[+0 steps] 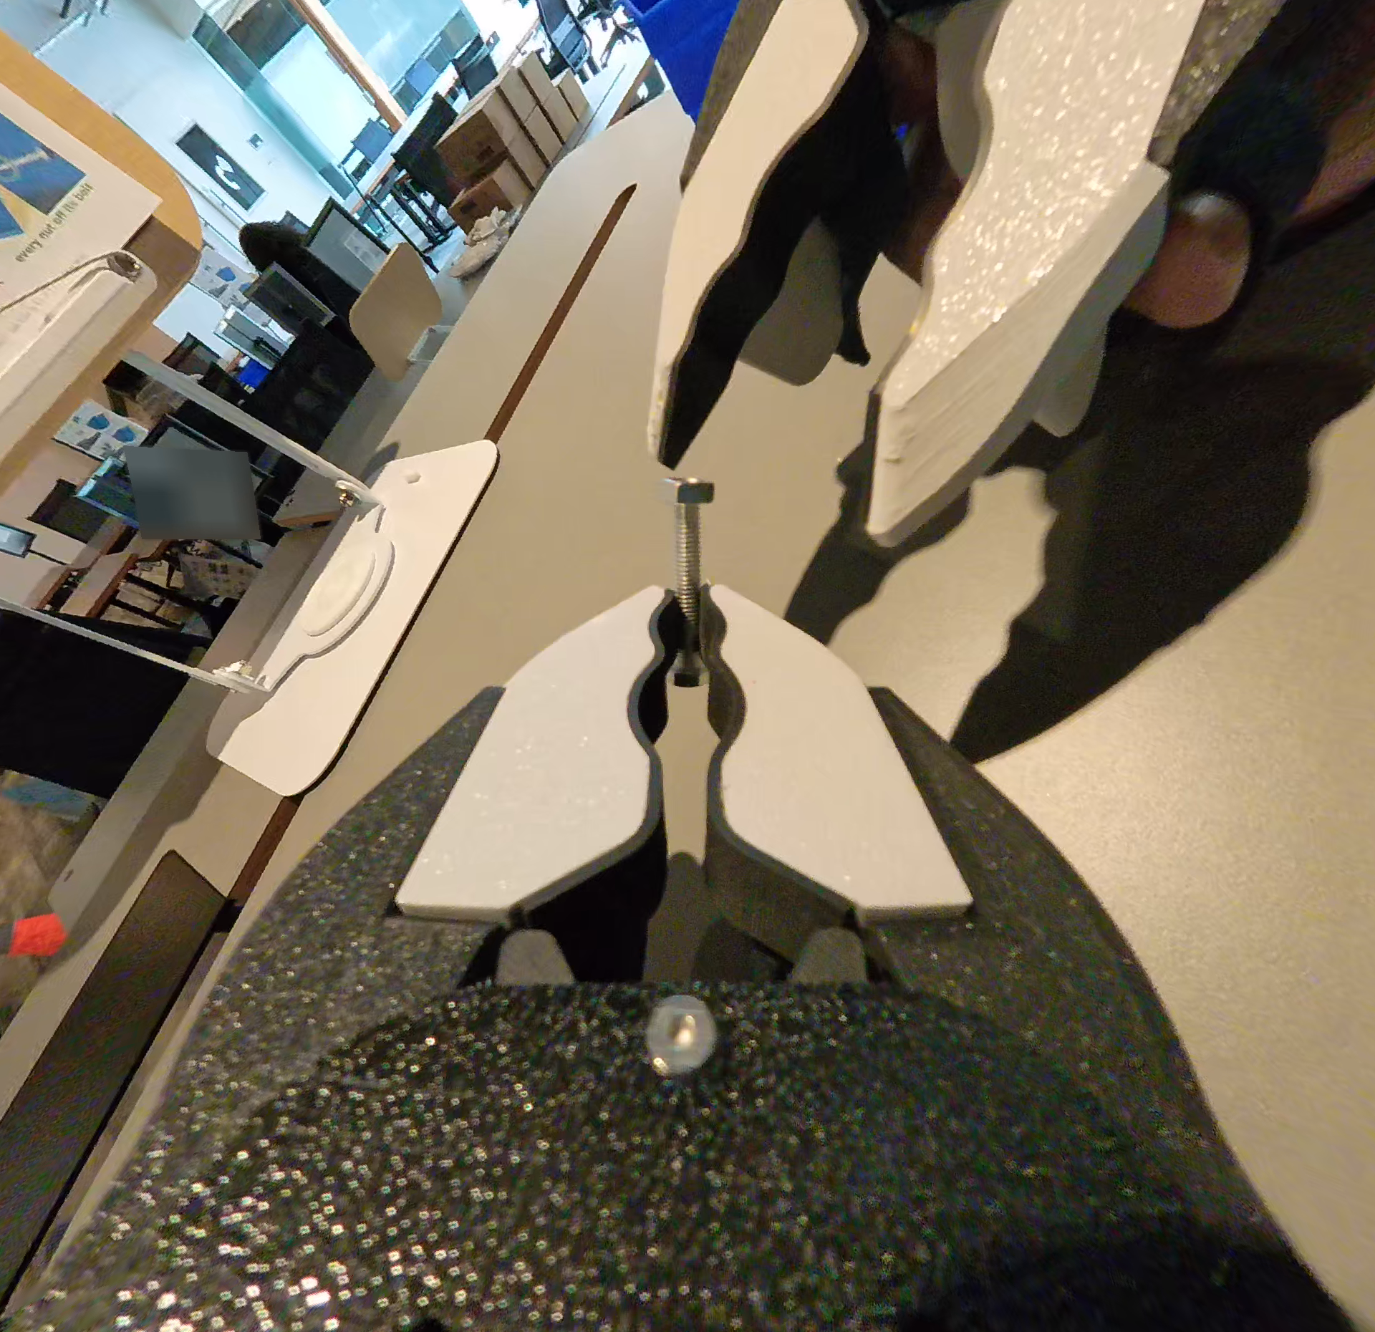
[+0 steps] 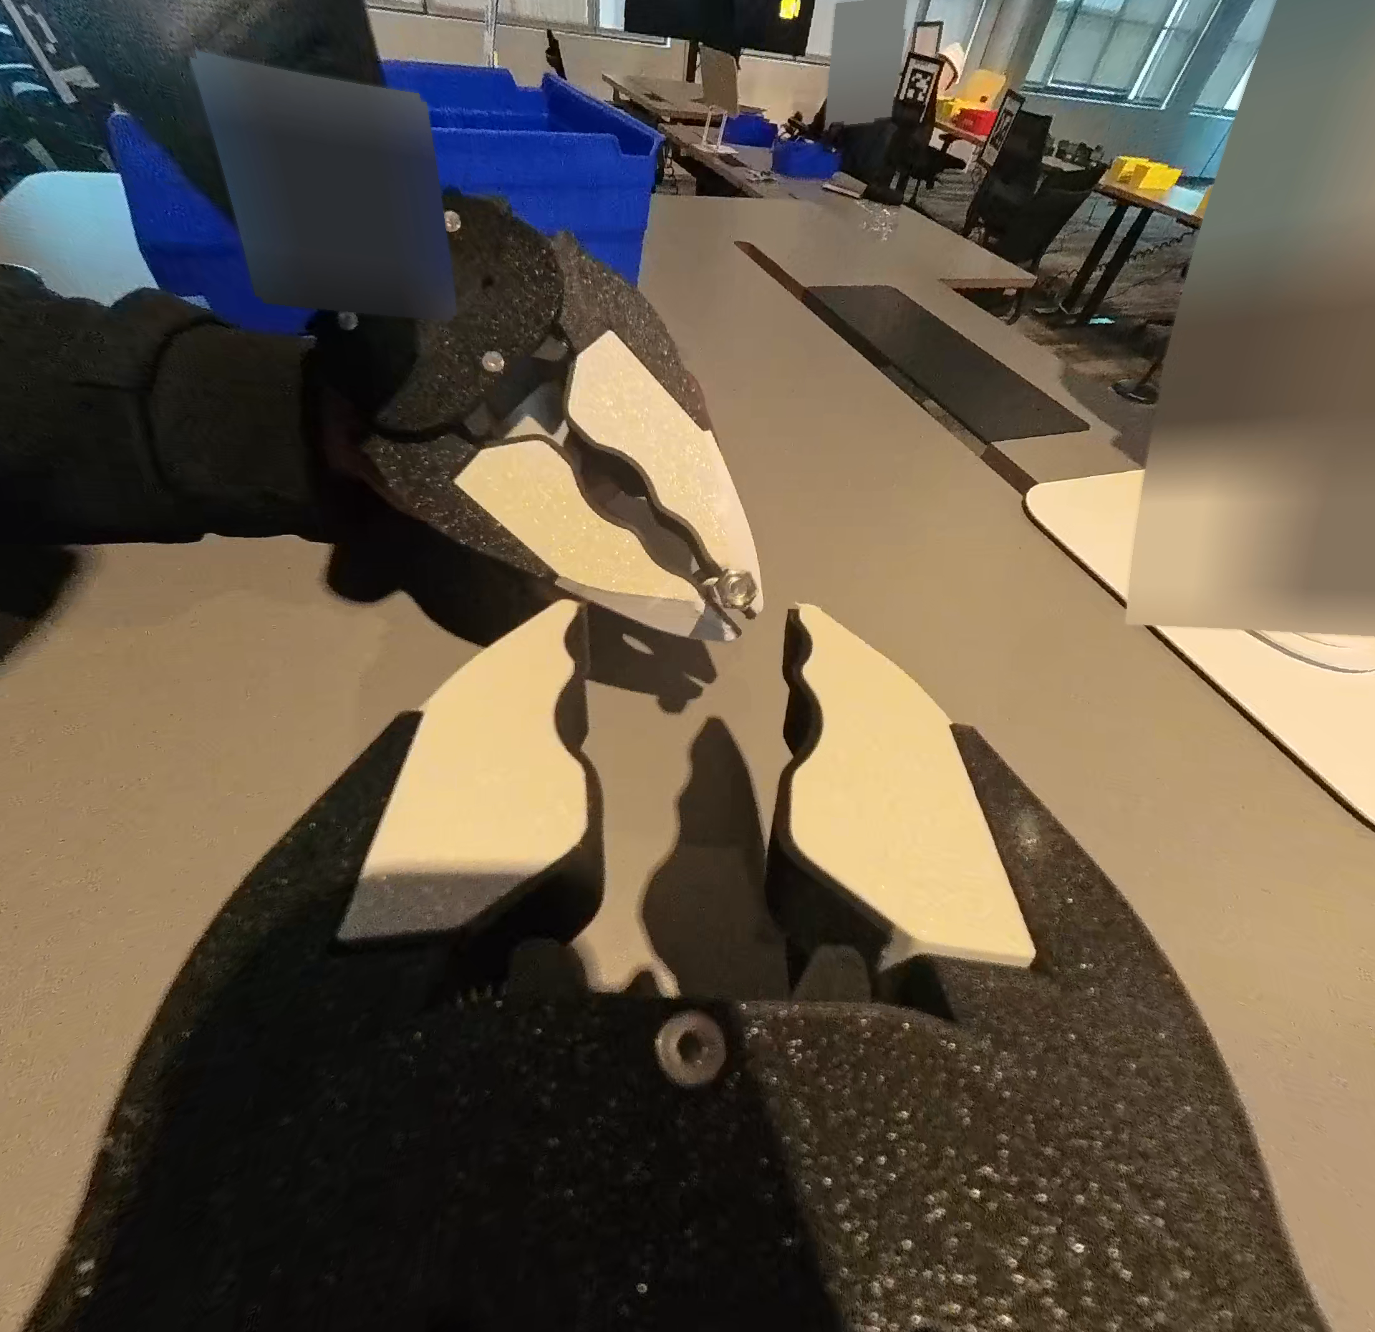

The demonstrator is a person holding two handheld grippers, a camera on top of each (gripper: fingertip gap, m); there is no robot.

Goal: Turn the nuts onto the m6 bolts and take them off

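In the left wrist view my left gripper [image 1: 688, 598] is shut on a silver M6 bolt [image 1: 685, 552]. The bolt's head sits between the fingers and its threaded shaft sticks out forward. A hex nut [image 1: 686, 490] sits at the shaft's far end. My right gripper [image 1: 774, 489] comes in from the upper right, open, with one fingertip just beyond the nut. In the right wrist view my right gripper [image 2: 684, 615] is open and empty, and the left gripper [image 2: 733, 610] reaches in from the left with the nut [image 2: 735, 589] seen end-on just ahead of the open fingers.
The grey table [image 2: 818, 441] lies under both grippers. A blue bin [image 2: 536, 150] stands at the back left. A black mat [image 2: 945, 374] and a white board [image 2: 1265, 708] lie to the right. A white stand base [image 1: 357, 612] lies at the left.
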